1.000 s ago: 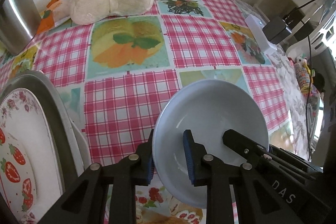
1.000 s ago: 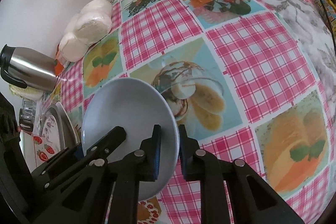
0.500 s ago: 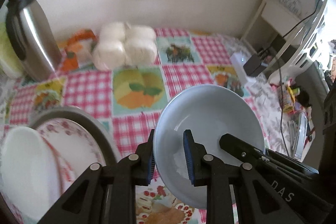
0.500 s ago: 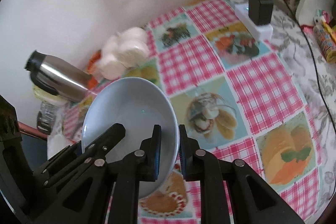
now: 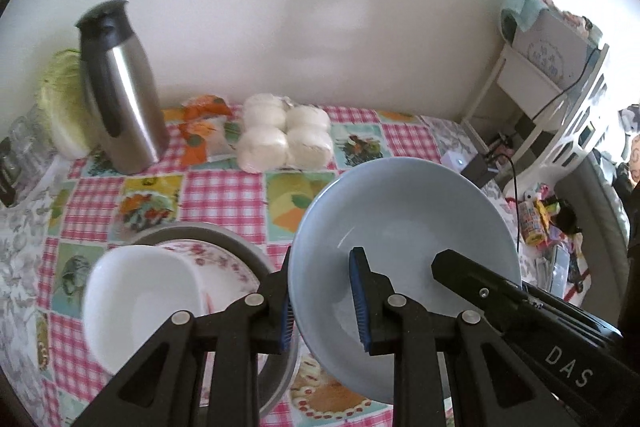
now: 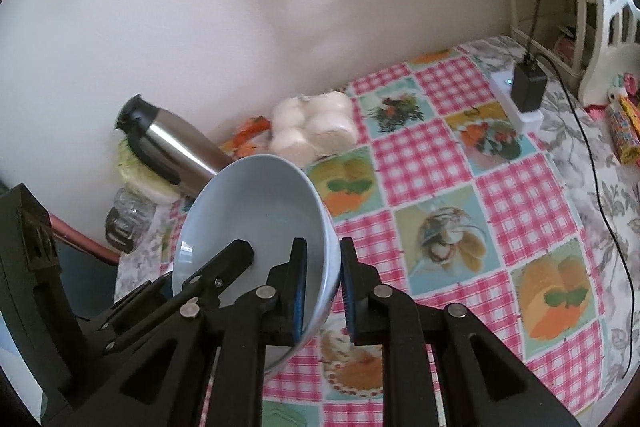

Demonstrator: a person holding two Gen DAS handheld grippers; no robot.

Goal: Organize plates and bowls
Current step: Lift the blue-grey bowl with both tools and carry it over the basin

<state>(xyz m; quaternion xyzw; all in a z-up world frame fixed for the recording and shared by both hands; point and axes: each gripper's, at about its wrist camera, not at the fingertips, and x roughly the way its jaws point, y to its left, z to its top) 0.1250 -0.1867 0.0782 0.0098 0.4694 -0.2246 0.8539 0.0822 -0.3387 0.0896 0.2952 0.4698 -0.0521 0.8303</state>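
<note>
A light blue bowl point(image 5: 404, 223) is held in the air above the table by both grippers. My left gripper point(image 5: 322, 301) is shut on its left rim. My right gripper point(image 6: 323, 285) is shut on its right rim; the bowl also shows in the right wrist view point(image 6: 256, 211). Below and to the left, a white bowl point(image 5: 140, 303) sits on a floral plate point(image 5: 224, 267) inside a grey dish point(image 5: 208, 233) on the table.
A steel thermos jug point(image 5: 120, 87), a cabbage point(image 5: 60, 107), a pack of white buns point(image 5: 284, 139) and an orange packet point(image 5: 200, 127) stand along the back wall. A power strip with a plugged adapter point(image 6: 524, 91) lies at the right. Checked tablecloth point(image 6: 440, 155) covers the table.
Both grippers have lifted the blue bowl higher and tilted back, so more of the wall and table shows. The white bowl and plates have come into fuller view at the left.
</note>
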